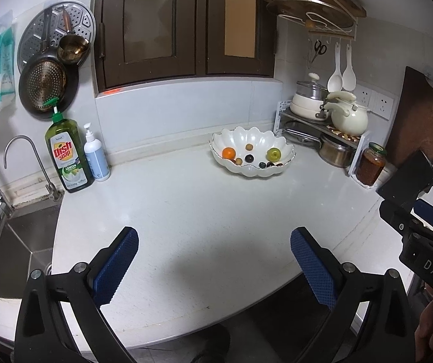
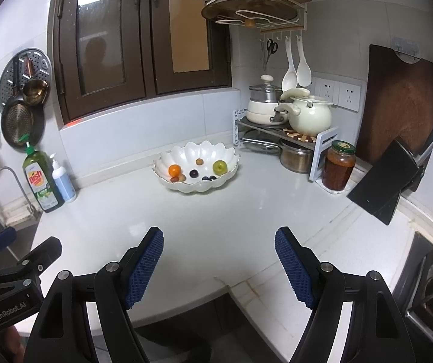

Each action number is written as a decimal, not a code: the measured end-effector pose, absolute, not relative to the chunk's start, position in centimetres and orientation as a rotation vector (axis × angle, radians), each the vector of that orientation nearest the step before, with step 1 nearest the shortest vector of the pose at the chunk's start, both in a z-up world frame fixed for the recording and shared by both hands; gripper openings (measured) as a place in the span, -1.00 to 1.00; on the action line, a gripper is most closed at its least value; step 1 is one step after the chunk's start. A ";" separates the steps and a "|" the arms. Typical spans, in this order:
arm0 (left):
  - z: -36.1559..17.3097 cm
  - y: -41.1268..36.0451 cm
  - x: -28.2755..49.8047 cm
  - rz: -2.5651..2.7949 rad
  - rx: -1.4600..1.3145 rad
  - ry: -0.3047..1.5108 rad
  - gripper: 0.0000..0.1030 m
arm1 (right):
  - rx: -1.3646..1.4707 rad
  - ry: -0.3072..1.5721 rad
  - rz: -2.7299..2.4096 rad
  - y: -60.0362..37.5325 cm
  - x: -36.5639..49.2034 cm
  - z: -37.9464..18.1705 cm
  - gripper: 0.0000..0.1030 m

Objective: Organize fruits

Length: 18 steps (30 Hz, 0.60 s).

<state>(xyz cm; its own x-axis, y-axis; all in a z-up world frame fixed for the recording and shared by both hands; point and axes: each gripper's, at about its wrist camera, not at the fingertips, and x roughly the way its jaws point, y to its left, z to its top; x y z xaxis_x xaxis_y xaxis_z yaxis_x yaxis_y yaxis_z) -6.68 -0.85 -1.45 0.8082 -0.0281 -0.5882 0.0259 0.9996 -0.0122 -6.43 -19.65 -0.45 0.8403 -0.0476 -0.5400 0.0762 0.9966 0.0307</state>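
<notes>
While both pairs of tongs are held low over the near edge of the white countertop (image 1: pixel 216 211), nothing is gripped by either. The left gripper (image 1: pixel 215 267) is seen with its blue pads (image 1: pixel 115 267) spread wide apart, only bare counter between them. The right gripper (image 2: pixel 219 267) is likewise spread wide and empty, its blue fingers (image 2: pixel 293 267) tilted down toward the surface. Each tool is also caught at the edge of the other's view.

Further back, near the wall, a white scalloped bowl (image 2: pixel 168 158) is set on the counter, well apart from both grippers. All the fruit is found inside it: an orange (image 2: pixel 174 170) at the left, a green apple (image 2: pixel 219 167) at the right, a dark plum (image 2: pixel 193 173) between them, and several small brown and dark fruits along the front and middle.

To the left, a dish soap bottle (image 1: pixel 68 157) and a pump bottle (image 1: pixel 95 157) are stood beside the sink (image 1: pixel 14 242). To the right, a jar (image 2: pixel 337 166) is placed just beside a shelf rack (image 2: pixel 277 130) on which cream pots are carried.
</notes>
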 end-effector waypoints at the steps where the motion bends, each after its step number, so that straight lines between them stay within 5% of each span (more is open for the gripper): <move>1: -1.4 -0.9 -6.7 -0.027 -0.002 0.625 0.99 | 0.052 0.568 -0.065 -19.7 -6.5 -0.5 0.50; 18: -1.4 -0.9 -6.0 -0.035 0.011 0.626 0.99 | 0.056 0.575 -0.068 -20.1 -6.1 -0.8 0.50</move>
